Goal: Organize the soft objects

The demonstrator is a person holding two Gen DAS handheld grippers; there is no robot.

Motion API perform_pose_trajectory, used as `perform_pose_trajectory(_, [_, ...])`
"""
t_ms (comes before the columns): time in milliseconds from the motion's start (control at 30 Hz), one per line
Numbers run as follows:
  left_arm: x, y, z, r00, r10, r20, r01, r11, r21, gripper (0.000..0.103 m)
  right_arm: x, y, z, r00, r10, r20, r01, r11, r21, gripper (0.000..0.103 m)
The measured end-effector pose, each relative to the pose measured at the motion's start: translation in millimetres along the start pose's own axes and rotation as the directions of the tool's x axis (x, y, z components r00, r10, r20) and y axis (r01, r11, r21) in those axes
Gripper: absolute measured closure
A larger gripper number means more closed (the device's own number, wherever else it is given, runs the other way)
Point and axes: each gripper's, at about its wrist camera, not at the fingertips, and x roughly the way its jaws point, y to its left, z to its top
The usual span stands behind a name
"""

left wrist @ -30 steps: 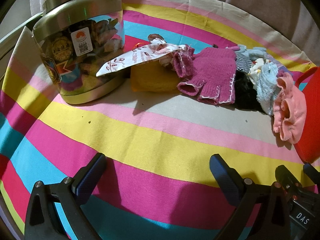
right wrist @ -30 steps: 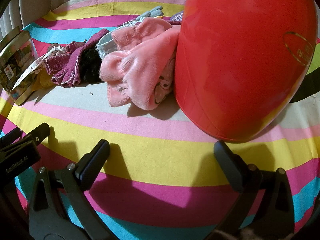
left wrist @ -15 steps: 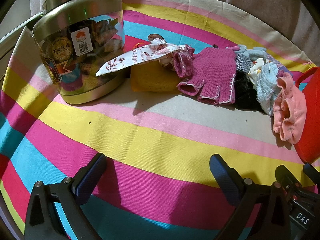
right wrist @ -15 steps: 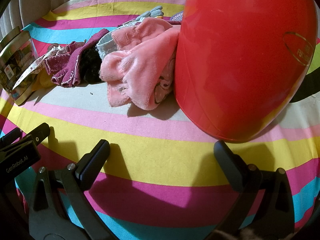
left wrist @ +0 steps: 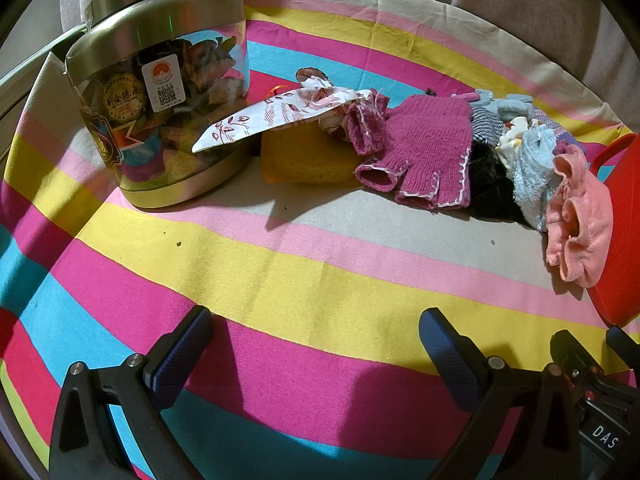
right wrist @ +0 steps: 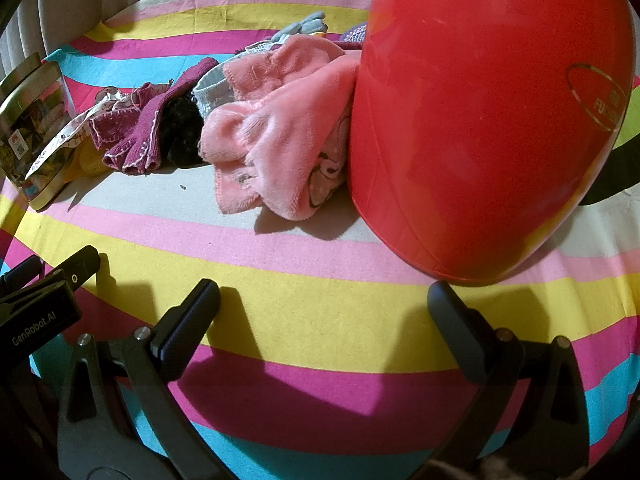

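On the striped tabletop: two hand-held grippers hover low over a cloth of pink, yellow, blue and cream bands [left wrist: 320, 280], with a row of soft items lying ahead of them.
Left hand-held gripper [left wrist: 316, 336]: spread wide, nothing between its fingers; it sits above the magenta and yellow bands, well short of the pile.
Right hand-held gripper [right wrist: 324, 304]: also spread wide and empty, just beside the left one, whose black body edges into the right wrist view; its right finger lies near the base of the red bin.
Soft objects: a loose row runs across the cream band, from the jar to the red bin.
Magenta knit glove [left wrist: 424, 156]: fingerless, white-stitched edge, lying flat near the middle of the row, its cuff overlapping a yellow cloth [left wrist: 308, 160].
Patterned white fabric strip [left wrist: 280, 114]: its tip leans against the jar and drapes over the yellow cloth.
Black fuzzy item [left wrist: 490, 184]: tucked just right of the glove, touching it.
Pale blue and grey pieces [left wrist: 528, 160]: heaped behind and beside the black one; what they are cannot be told.
Pink fleece item [right wrist: 280, 128]: crumpled at the row's right end, pressed against the bin's side.
Red bin [right wrist: 488, 112]: large, glossy, standing on the cloth at right.
Clear jar with metal lid [left wrist: 160, 112]: upright at the left end, labelled and filled with dark contents.
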Motion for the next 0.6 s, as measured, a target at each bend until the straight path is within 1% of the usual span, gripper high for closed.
perform_pose_trajectory(600, [0.3, -0.8, 0.6, 1.0, -0.009, 0.0, 0.009, 1.0, 0.01, 0.0, -1.7, -0.9, -0.8, 1.0, 0.005, -0.011, -0.005, 1.0, -0.009, 0.0])
